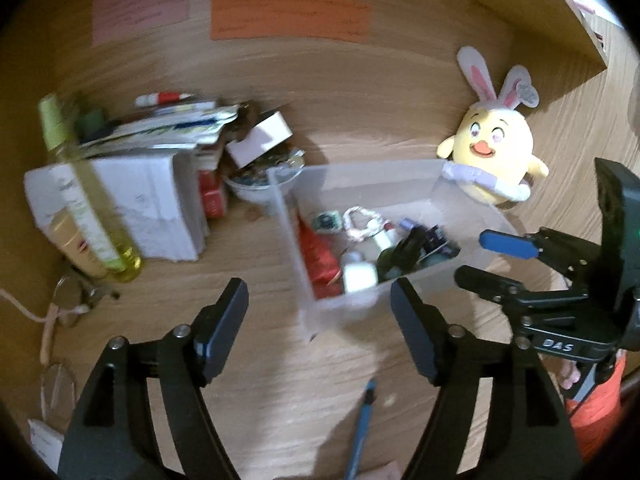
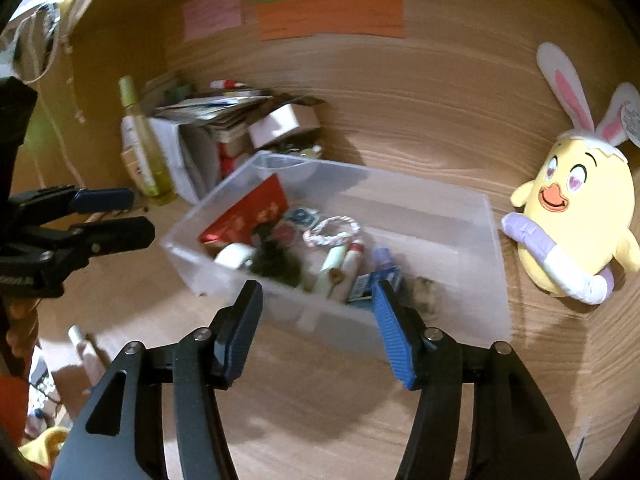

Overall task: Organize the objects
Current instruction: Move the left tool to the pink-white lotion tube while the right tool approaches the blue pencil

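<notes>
Both my left gripper point(image 1: 320, 332) and right gripper point(image 2: 316, 332) gape empty; I approach the clear bin point(image 2: 320, 320) squarely, steadying blur

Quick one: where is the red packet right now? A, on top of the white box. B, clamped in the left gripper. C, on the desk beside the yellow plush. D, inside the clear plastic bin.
D: the red packet leans against the inner wall of the clear plastic bin, among other small items.

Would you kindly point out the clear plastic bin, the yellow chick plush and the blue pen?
clear plastic bin point(image 2: 280, 160): right wrist view, far rim.
yellow chick plush point(image 2: 580, 216): right wrist view, body.
blue pen point(image 1: 362, 428): left wrist view, barrel.
</notes>
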Motion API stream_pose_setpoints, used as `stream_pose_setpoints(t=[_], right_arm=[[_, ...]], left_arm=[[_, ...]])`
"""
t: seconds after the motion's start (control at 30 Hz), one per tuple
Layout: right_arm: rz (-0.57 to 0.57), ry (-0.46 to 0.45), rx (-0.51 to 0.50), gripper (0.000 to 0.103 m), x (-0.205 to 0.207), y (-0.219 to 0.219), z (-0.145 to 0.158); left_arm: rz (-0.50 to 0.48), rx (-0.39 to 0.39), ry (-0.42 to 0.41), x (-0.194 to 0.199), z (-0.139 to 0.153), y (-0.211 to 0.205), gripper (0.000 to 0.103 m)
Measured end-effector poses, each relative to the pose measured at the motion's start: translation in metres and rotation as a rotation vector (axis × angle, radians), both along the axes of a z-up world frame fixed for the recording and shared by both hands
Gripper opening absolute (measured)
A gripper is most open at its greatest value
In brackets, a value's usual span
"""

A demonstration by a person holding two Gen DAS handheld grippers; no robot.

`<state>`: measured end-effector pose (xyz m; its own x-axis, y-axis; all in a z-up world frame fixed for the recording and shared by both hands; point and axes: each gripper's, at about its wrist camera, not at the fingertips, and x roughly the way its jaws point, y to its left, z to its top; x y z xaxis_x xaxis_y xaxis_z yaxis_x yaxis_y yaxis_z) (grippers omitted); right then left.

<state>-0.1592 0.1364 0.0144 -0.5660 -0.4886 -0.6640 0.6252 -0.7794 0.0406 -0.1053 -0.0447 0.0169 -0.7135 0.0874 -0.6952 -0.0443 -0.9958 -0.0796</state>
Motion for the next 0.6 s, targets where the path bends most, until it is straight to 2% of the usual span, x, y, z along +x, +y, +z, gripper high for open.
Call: stream_pose_setpoints(t=[0.17,0.43,0.6], right_arm=[[0.047,-0.016,0.001,0.053,0.024,-0.012,-0.006],[0.173,-0.136,0.016,0.053,0.059,-0.057,-0.036],[0.198,-0.176,0.053,0.053,0.073,-0.081,-0.054]], left_arm=[[0.028,-0.013,-0.023,0.020,-0.012,-0.013,0.075],[0.087,-0.021,-0.070,0.051,-0.034,-0.041,0.075],[0.114,-0.021,-0.100,0.068,-0.046,-0.055,0.076]])
